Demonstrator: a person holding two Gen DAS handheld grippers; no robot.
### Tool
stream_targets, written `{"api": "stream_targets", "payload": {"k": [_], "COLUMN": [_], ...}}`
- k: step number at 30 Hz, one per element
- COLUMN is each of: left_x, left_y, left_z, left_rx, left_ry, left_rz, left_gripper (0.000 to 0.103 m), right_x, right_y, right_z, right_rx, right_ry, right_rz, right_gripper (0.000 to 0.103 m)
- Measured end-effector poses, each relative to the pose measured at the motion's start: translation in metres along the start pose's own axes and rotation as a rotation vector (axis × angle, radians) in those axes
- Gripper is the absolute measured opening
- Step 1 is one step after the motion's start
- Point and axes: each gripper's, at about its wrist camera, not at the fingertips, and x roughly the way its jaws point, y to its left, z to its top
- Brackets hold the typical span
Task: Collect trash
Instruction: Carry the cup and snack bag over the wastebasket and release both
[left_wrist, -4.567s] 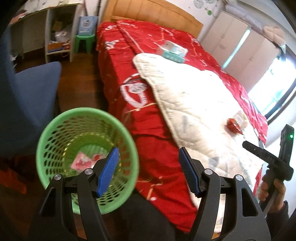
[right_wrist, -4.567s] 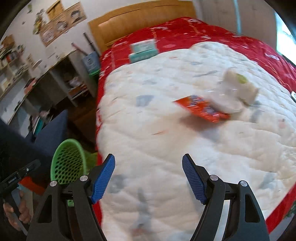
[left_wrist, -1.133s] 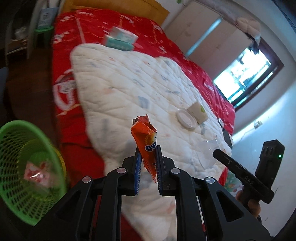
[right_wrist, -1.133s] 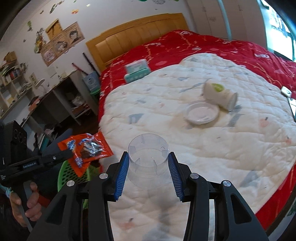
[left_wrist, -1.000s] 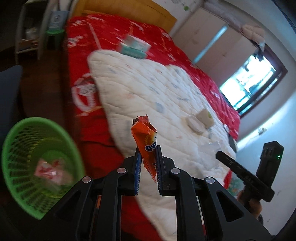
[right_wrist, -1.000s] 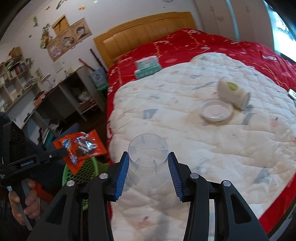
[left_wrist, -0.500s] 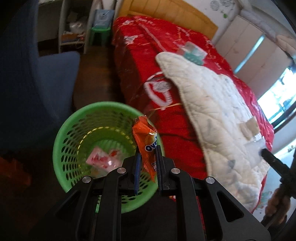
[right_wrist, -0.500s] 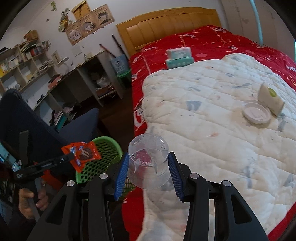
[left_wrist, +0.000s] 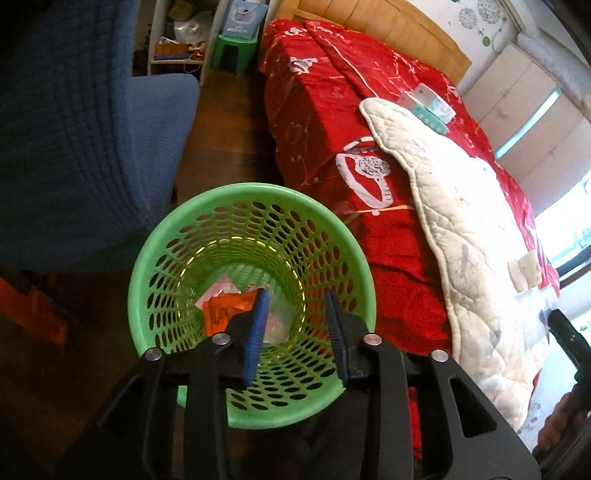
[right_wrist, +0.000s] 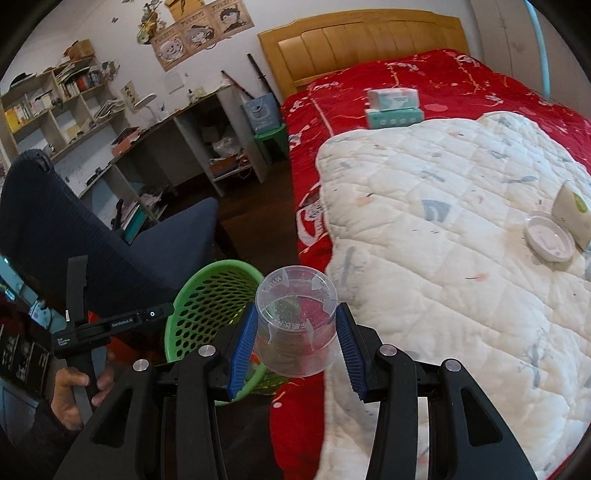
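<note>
The orange snack wrapper (left_wrist: 225, 312) lies in the bottom of the green mesh wastebasket (left_wrist: 207, 218), beside a pale pink wrapper (left_wrist: 218, 291); it is crumpled and partly hidden by the left tongs, so its long axis cannot be told. The clear plastic cup (right_wrist: 297, 325) lies on its side in the right tongs, its long axis running away from the camera and its closed base turned up and away.

The left tongs (left_wrist: 295, 328) hang over the mouth of the wastebasket. Their jaws have just been opening and now stand apart, with nothing between the blue pads. The right tongs (right_wrist: 293, 350) are clamped on the cup, one pad against each side of its wall, above the edge of the bed.

The wastebasket stands on the dark wooden floor (left_wrist: 225, 110), between a blue office chair (left_wrist: 85, 140) and the side of the bed (left_wrist: 332, 122) with its red cover. On the white quilt (right_wrist: 454, 229) lie a white paper cup on its side (right_wrist: 572, 214), a round white lid (right_wrist: 548, 238) touching it, and two stacked tissue packs (right_wrist: 393, 107) near the headboard. A person's hand (right_wrist: 74, 391) grips the left tongs' handle.
</note>
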Motion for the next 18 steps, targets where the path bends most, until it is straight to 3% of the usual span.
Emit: {"api": "stream_targets", "payload": {"k": [10,18], "left_x": [-0.038,-0.063], "left_y": [0.022,0.045], "left_z": [-0.011,-0.016], "left_rx": [-0.049,-0.095], "left_ry": [-0.064,-0.108], "left_rz": [0.031,0.044], "left_gripper": [0.054,0.061], "right_x": [0.037,0.082], "right_y": [0.038,0.086], "right_z": [0.005,0.009], "right_rx": [-0.058,-0.131], "right_ry": [0.070,0.133], "right_rz": [0.069,0.093], "right_gripper": [0.043,0.043]}}
